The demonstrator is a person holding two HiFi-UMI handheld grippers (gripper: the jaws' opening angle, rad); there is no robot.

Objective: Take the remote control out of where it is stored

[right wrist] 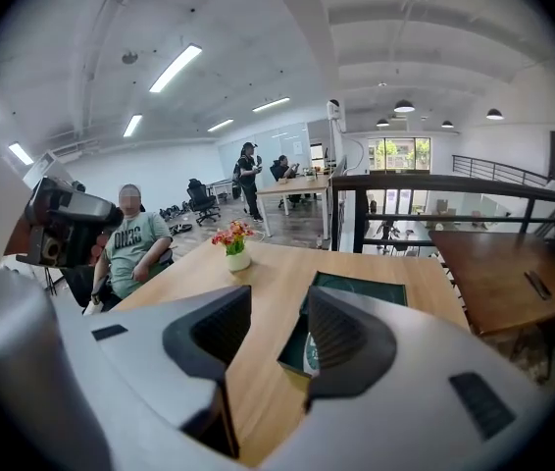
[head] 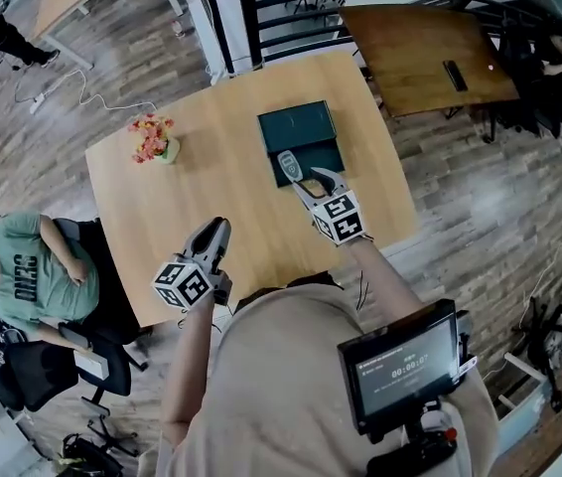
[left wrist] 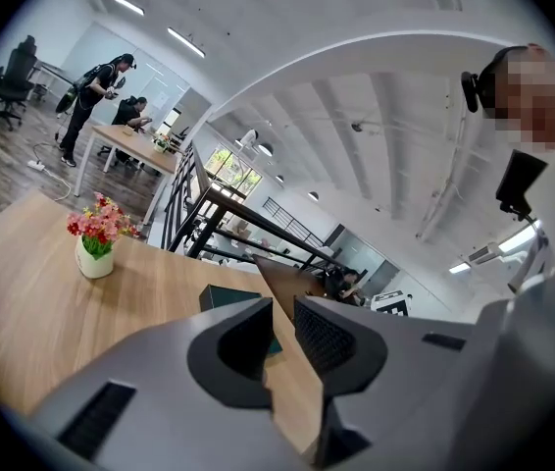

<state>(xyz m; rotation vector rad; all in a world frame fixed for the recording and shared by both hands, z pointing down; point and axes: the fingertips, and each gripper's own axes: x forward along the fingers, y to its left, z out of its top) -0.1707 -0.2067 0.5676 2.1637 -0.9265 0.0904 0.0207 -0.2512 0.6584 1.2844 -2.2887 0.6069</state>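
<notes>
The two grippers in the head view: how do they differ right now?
The right gripper reaches out to the green box; the left gripper hangs back near the table's front edge. The right gripper's tips are close by the remote control; the left gripper has only bare wood beneath. Both have jaws slightly apart, nothing between them.

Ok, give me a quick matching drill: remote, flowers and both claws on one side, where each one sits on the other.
Things:
1. remote control
2. flower vase
3. right claw
4. left claw

Places:
A. over the near part of the light wooden table, well short of the box
B. lying in the dark green box
C. standing alone, left of the box
D. at the box's near side, open and empty

Pairs: 1-B, 2-C, 3-D, 4-A
</notes>
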